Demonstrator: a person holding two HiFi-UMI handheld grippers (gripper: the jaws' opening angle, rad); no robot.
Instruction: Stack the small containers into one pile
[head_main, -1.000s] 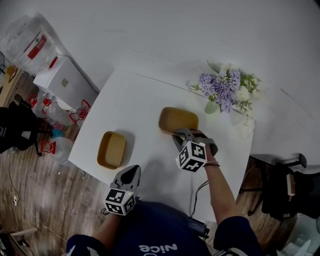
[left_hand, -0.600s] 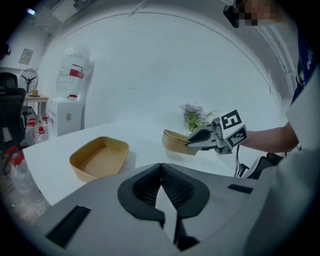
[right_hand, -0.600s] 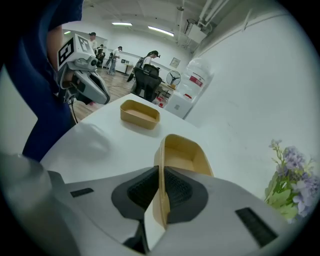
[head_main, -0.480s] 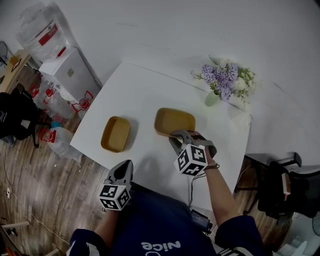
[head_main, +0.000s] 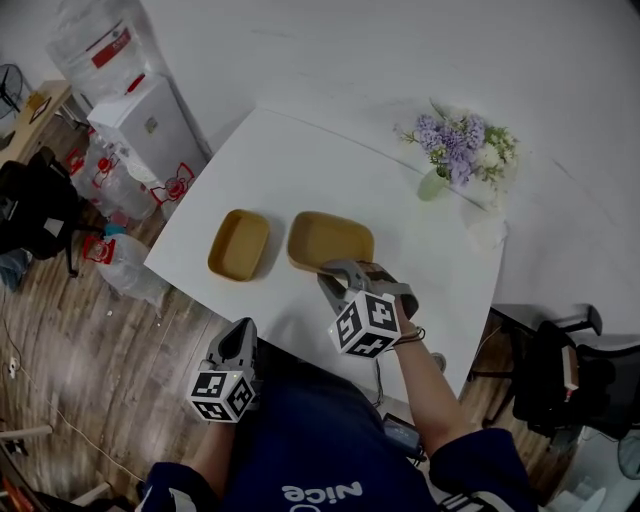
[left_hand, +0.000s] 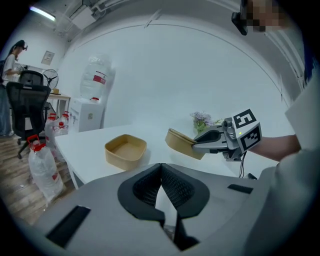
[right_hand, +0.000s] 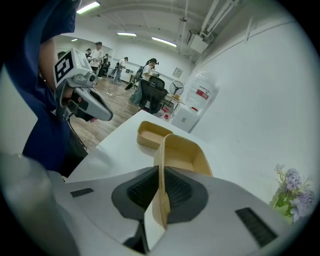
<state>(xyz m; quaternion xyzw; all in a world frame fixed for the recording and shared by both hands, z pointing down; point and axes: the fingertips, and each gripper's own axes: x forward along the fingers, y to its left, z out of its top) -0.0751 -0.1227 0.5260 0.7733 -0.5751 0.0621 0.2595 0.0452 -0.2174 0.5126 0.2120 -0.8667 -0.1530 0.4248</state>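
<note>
Two tan, open-topped containers are in view. One container (head_main: 238, 244) (left_hand: 125, 150) (right_hand: 152, 134) rests on the white table (head_main: 300, 160) near its left edge. My right gripper (head_main: 335, 278) (right_hand: 160, 187) is shut on the near wall of the other container (head_main: 330, 240) (right_hand: 182, 152) (left_hand: 182, 144) and holds it tilted just above the table, right beside the first one. My left gripper (head_main: 238, 345) (left_hand: 161, 167) hangs off the table's near edge, its pads together with nothing between them.
A vase of purple flowers (head_main: 455, 155) stands at the table's far right corner. A white cabinet with a water jug (head_main: 150, 125) and bottles on the wooden floor (head_main: 120, 260) lie left of the table. A black chair (head_main: 560, 370) is at the right.
The right gripper has carried its container leftward, closing most of the gap to the resting container. The left gripper has drawn back from the table's edge toward the person.
</note>
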